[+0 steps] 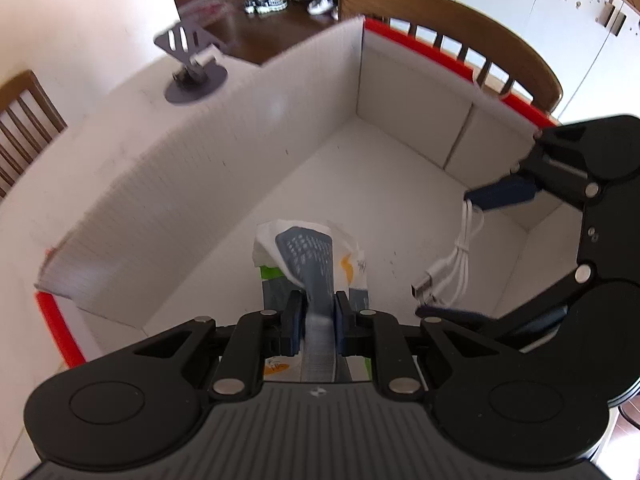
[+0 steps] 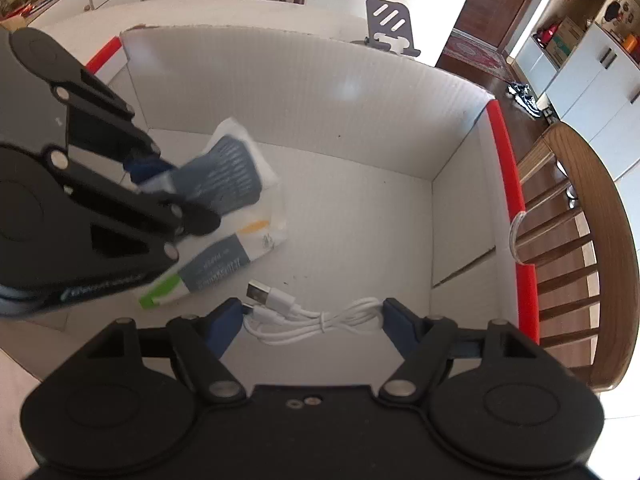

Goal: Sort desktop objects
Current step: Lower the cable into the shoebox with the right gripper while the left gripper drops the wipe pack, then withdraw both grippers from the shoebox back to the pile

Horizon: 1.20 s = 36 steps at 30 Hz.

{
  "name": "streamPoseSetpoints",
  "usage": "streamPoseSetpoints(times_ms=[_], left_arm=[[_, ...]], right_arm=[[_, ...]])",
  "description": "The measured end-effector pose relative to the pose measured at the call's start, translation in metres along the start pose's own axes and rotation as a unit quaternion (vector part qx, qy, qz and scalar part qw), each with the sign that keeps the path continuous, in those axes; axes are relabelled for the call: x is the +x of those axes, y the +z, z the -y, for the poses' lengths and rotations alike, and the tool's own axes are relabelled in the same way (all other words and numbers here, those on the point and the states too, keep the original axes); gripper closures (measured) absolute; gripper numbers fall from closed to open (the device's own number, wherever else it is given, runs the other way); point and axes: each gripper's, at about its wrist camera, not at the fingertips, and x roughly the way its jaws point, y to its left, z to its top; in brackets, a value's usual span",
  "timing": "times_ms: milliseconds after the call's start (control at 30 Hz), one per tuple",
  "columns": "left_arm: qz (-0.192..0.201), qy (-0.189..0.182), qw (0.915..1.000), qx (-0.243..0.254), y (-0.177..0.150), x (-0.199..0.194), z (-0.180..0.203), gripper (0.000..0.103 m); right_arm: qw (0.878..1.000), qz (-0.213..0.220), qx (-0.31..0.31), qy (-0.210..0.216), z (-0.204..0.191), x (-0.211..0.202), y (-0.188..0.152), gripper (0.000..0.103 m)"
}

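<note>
A white cardboard box [image 1: 240,152] with red edge strips stands on the table, and both grippers reach down into it. My left gripper [image 1: 316,312] is shut on a pack of wet wipes [image 1: 308,252], white with a grey-blue flap and green and orange print. The pack's lower end is near the box floor. In the right wrist view the left gripper [image 2: 176,192] holds the same pack [image 2: 236,172] at the left. My right gripper [image 2: 312,316] stands wide, its blue pads pressing both ends of a coiled white USB cable [image 2: 280,304]. The left wrist view shows that gripper [image 1: 472,254] and cable [image 1: 456,264] at the right.
A grey phone stand [image 1: 192,64] stands on the white table [image 1: 100,100] beyond the box's far wall [image 2: 300,92]. Wooden chairs [image 1: 460,12] surround the table, one close to the red-edged side [image 2: 580,220]. The box floor is bare to the right of the pack.
</note>
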Motion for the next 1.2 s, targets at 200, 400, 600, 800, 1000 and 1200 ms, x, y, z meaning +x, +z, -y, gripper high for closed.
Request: streamPoseSetpoints(times_ms=[200,400,600,800,1000,1200], left_arm=[[0.002,-0.008,0.9998,-0.015,-0.003,-0.002,-0.005,0.087],[0.011,-0.007,0.9996,-0.024,-0.007,-0.01,-0.01,0.054],[0.045,-0.026,0.998,-0.036,-0.014,-0.034,-0.016,0.038],[0.071,-0.036,0.9961,-0.038,-0.024,-0.06,-0.017,0.038],[0.092,-0.042,0.9939,-0.044,-0.038,-0.08,-0.011,0.038],[0.112,-0.033,0.9921,-0.045,-0.048,-0.096,-0.006,0.031]], right_arm=[[1.0,0.007,-0.012,0.005,-0.002,-0.002,-0.002,0.027],[0.999,0.019,-0.024,0.015,-0.002,-0.012,-0.009,0.024],[0.999,0.042,-0.015,0.024,0.003,-0.031,-0.013,0.023],[0.997,0.068,-0.011,0.037,0.004,-0.057,-0.023,0.022],[0.994,0.091,-0.004,0.058,0.003,-0.077,-0.031,0.022],[0.992,0.108,0.004,0.068,0.0,-0.092,-0.04,0.021]])
